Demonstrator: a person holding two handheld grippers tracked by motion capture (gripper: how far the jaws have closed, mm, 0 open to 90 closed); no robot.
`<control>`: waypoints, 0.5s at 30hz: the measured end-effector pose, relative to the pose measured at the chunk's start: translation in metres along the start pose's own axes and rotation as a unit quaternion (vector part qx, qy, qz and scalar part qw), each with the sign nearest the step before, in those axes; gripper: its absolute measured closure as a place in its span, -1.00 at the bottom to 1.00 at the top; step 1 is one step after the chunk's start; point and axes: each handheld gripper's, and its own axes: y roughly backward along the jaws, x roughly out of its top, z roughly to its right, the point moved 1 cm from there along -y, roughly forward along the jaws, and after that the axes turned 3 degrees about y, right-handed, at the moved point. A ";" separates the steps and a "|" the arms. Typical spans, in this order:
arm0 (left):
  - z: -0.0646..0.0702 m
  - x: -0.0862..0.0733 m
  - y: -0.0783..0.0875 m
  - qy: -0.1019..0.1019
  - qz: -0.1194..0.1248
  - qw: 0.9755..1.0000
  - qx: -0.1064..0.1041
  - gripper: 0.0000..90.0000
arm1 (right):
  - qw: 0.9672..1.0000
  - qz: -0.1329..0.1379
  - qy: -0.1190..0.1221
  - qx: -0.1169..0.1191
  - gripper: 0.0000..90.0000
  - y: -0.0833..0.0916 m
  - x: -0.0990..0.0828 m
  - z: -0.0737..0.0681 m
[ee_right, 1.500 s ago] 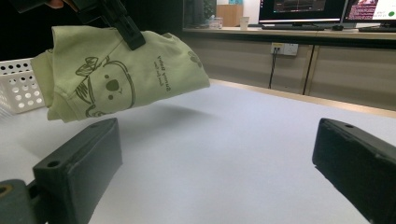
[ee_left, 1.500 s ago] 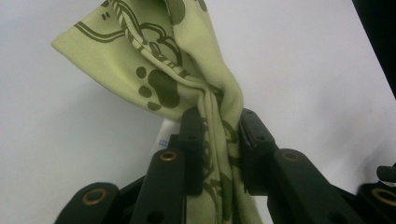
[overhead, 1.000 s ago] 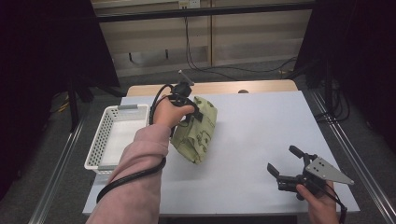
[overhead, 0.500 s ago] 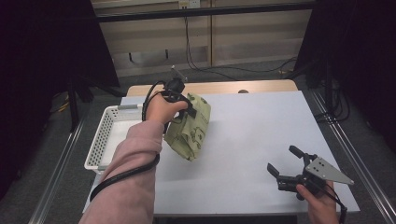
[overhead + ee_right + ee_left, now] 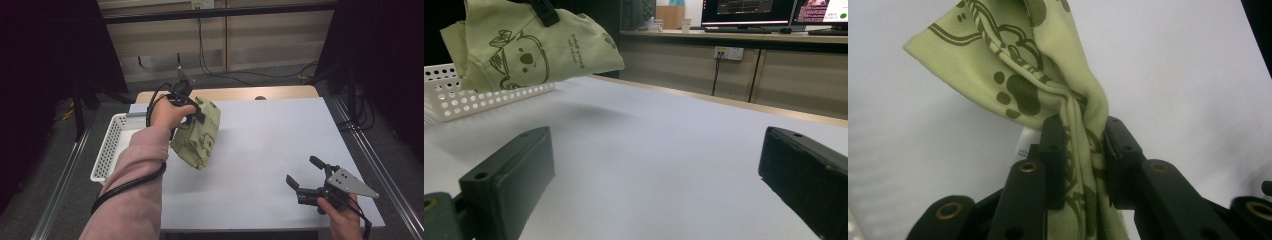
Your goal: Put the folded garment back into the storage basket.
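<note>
Both grippers visible: left gripper (image 5: pixel 1082 150) clenches green cloth bag (image 5: pixel 199 135), bag top cropped; right gripper (image 5: pixel 306 176) jaws released.

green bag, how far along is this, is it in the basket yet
Done: the left gripper is shut on the green bag, which hangs above the table, as the right gripper view shows. In hand: the bag hangs beside the white basket, not in it. Left, if the basket is the goal: carrying it over and letting go. The right gripper rests open, holding nothing.
</note>
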 end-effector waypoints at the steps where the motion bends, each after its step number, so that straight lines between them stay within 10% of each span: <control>1: 0.000 0.000 0.001 0.004 0.001 1.000 0.002 0.65 | 1.000 0.000 -0.001 0.000 -0.98 0.000 0.000 0.000; 15: -0.008 0.002 0.016 0.007 0.004 1.000 0.013 0.65 | 1.000 0.001 0.002 0.000 -0.98 0.000 0.000 0.000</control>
